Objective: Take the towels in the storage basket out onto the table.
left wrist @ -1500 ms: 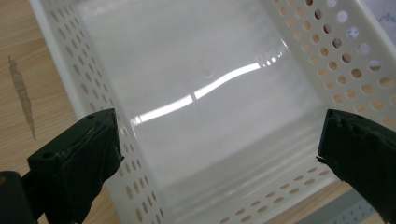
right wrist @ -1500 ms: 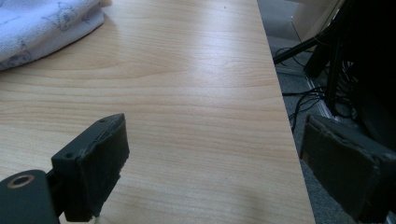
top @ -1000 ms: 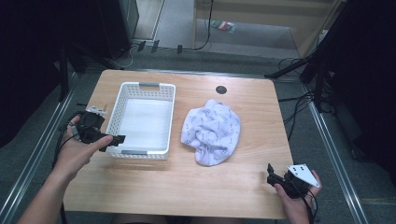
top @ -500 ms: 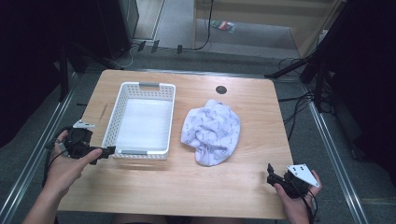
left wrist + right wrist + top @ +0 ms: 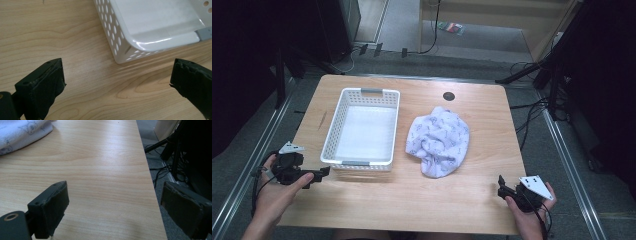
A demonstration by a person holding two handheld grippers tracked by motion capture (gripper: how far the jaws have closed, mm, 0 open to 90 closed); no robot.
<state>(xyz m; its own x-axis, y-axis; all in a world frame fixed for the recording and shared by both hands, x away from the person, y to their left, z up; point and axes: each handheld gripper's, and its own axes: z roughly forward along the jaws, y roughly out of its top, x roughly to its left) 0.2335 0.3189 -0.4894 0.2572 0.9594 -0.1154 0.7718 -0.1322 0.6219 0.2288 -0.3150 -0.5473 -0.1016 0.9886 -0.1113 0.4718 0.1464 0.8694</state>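
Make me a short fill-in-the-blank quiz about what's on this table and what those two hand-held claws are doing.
1. The white basket has ____ inside it.
2. The crumpled cloth lies to the ____ of the basket in the high view.
3. The jaws of the left gripper stand ____, holding nothing.
4. The right gripper is above the table's ____ edge.

Missing words: nothing; right; open; right

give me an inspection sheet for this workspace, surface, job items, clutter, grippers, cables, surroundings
Surface: wooden table, bare wood, one dark round hole near the far edge.
Job's things: white perforated basket, empty, left of centre; crumpled pale patterned cloth lying beside it, apart from it.
Clutter: nothing seen.
Grippers: left gripper open, off the basket's near left corner; right gripper open, at the near right edge; both hold nothing.
Cables: black cables on the floor to the right.
Surroundings: dark stands, metal floor rails.
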